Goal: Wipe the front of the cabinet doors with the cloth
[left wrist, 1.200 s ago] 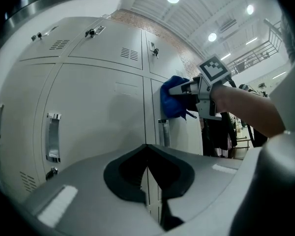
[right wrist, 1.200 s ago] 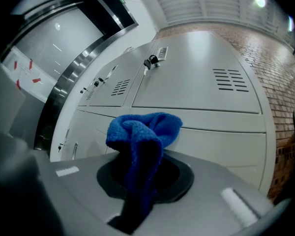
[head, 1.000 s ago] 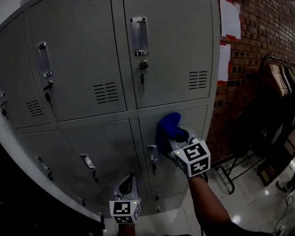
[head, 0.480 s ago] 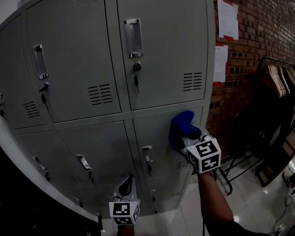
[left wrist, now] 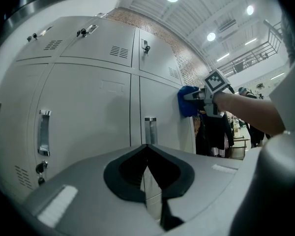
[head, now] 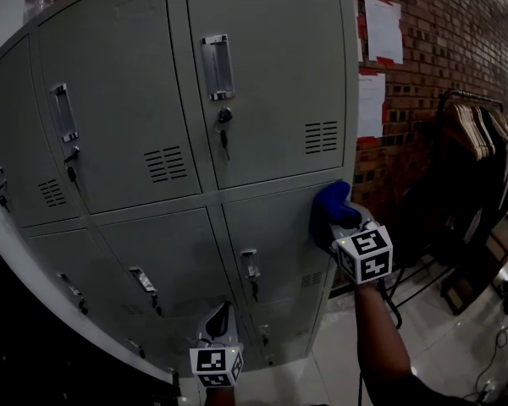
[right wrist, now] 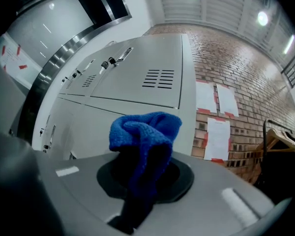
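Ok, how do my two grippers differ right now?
The right gripper is shut on the blue cloth; the left gripper is shut on nothing. The right holds it at a lower door, at its top right corner; the left hangs lower, off the doors. Both carry marker cubes.

Head view is looking down at the cabinet (head: 262, 83) from close up. Both gripper views are pointing up along it from lower down, all three sharing its right side.
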The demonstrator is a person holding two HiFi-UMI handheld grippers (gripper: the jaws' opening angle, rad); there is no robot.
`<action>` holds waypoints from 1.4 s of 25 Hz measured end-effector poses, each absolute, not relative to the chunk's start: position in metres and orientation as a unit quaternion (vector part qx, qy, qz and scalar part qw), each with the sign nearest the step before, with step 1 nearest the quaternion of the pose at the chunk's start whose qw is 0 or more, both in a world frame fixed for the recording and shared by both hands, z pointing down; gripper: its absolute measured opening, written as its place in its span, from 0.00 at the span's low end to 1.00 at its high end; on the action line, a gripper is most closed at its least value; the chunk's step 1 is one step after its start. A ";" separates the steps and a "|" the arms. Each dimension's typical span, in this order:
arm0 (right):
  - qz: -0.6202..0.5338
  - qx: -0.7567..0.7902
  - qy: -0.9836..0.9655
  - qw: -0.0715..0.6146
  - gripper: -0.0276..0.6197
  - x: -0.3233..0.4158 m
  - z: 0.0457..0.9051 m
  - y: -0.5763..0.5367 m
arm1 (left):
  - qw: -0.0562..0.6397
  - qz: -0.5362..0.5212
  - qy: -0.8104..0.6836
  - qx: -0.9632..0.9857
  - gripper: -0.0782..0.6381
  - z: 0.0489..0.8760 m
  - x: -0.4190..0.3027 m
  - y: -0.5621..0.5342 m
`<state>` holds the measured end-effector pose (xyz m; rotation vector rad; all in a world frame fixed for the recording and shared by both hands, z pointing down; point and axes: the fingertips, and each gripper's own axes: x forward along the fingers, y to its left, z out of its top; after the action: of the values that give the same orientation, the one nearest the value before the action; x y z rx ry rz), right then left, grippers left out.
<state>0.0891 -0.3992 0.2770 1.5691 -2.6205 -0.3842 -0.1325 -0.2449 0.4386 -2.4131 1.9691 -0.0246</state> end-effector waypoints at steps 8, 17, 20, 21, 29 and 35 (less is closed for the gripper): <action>-0.126 0.525 -0.841 0.032 0.12 0.109 0.273 -0.405 | 0.014 -0.010 0.631 -0.775 0.13 0.438 -0.131 -0.241; -0.135 0.531 -0.836 0.026 0.12 0.105 0.271 -0.393 | 0.015 -0.009 0.632 -0.775 0.13 0.438 -0.134 -0.234; -0.138 0.520 -0.843 0.017 0.12 0.090 0.275 -0.383 | 0.019 -0.010 0.633 -0.774 0.13 0.437 -0.138 -0.232; -0.137 0.516 -0.846 0.015 0.12 0.084 0.278 -0.379 | 0.021 -0.009 0.634 -0.773 0.13 0.436 -0.139 -0.231; -0.109 0.458 -0.882 0.003 0.12 -0.001 0.305 -0.351 | 0.017 -0.002 0.643 -0.766 0.13 0.437 -0.152 -0.225; -0.102 0.410 -0.906 0.012 0.12 -0.075 0.317 -0.336 | 0.019 -0.001 0.650 -0.760 0.13 0.433 -0.165 -0.219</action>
<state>-0.0751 -0.3362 0.3167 1.2787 -2.8254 -0.3185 -0.1647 -0.2186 0.4332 -2.3583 2.0190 -0.0018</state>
